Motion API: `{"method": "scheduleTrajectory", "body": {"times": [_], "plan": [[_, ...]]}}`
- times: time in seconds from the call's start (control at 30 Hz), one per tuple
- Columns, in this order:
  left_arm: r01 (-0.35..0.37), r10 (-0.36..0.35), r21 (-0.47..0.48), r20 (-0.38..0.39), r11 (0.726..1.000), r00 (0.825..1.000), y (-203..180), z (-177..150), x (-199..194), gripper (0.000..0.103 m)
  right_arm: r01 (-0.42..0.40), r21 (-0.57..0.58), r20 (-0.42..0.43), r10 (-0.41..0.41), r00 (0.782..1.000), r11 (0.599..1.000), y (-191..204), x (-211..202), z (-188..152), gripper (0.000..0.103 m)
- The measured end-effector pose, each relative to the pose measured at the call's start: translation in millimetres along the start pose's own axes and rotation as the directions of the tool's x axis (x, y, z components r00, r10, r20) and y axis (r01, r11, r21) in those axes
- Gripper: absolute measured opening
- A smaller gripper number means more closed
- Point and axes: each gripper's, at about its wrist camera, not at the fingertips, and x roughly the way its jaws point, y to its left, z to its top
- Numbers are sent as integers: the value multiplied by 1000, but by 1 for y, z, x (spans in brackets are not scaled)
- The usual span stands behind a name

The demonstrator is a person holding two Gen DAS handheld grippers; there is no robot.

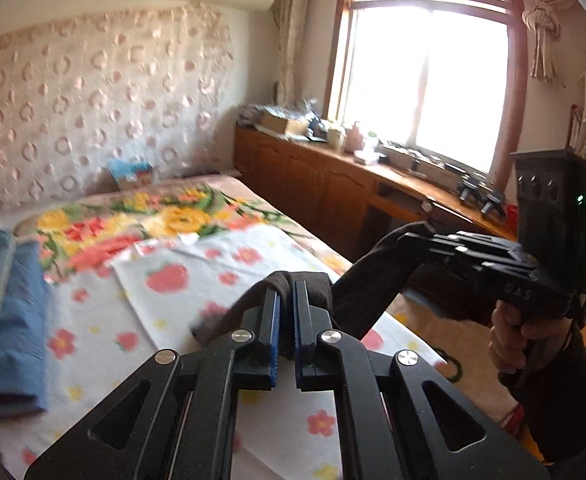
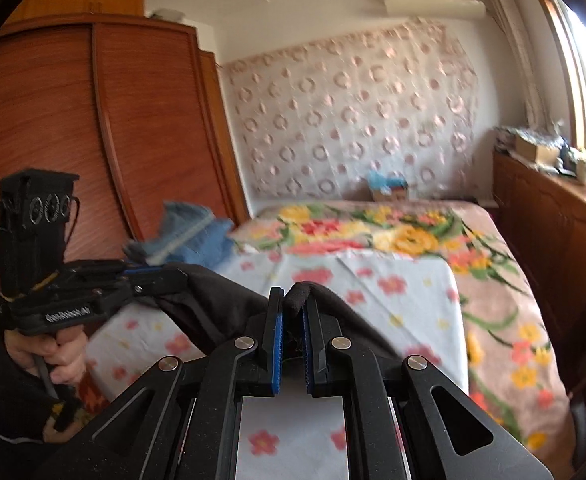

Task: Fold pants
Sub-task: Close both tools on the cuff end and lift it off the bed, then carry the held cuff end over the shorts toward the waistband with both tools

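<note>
The black pants (image 1: 357, 296) hang in the air above the bed, stretched between my two grippers. My left gripper (image 1: 287, 292) is shut on one bunched edge of the pants. It also shows in the right wrist view (image 2: 181, 276), at the left, gripping the cloth. My right gripper (image 2: 293, 300) is shut on another bunched edge of the pants (image 2: 221, 308). In the left wrist view the right gripper (image 1: 403, 236) is at the right, held by a hand, with cloth draped from its fingers.
A bed with a white flower-print sheet (image 1: 221, 272) and a floral blanket (image 2: 405, 232) lies below. Folded blue clothes (image 1: 9, 280) sit at the bed's left side. A wooden cabinet (image 1: 317, 188) under the window stands right, a wardrobe (image 2: 73, 140) left.
</note>
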Motion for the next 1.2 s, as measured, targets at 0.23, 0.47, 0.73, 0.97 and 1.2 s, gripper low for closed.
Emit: {"method": "scheduleTrajectory", "body": {"times": [0.23, 0.47, 0.73, 0.97, 1.2], "plan": [[-112, 112, -28, 25, 993, 993, 47, 36, 6, 6, -32, -40, -12, 31, 999, 999, -4, 51, 48, 8], [-238, 240, -73, 16, 968, 971, 109, 89, 39, 6, 26, -91, -34, -30, 999, 996, -11, 142, 126, 8], [-273, 277, -69, 56, 959, 959, 114, 81, 15, 6, 27, -134, -32, -32, 999, 991, 21, 159, 117, 8], [-237, 231, -45, -112, 970, 966, 106, -20, 28, 6, -56, -130, -232, 25, 973, 990, 24, 181, 32, 8], [-207, 188, -84, -186, 975, 964, 86, -82, 26, 6, -105, -124, -324, 60, 944, 987, 39, 183, -19, 8]]}}
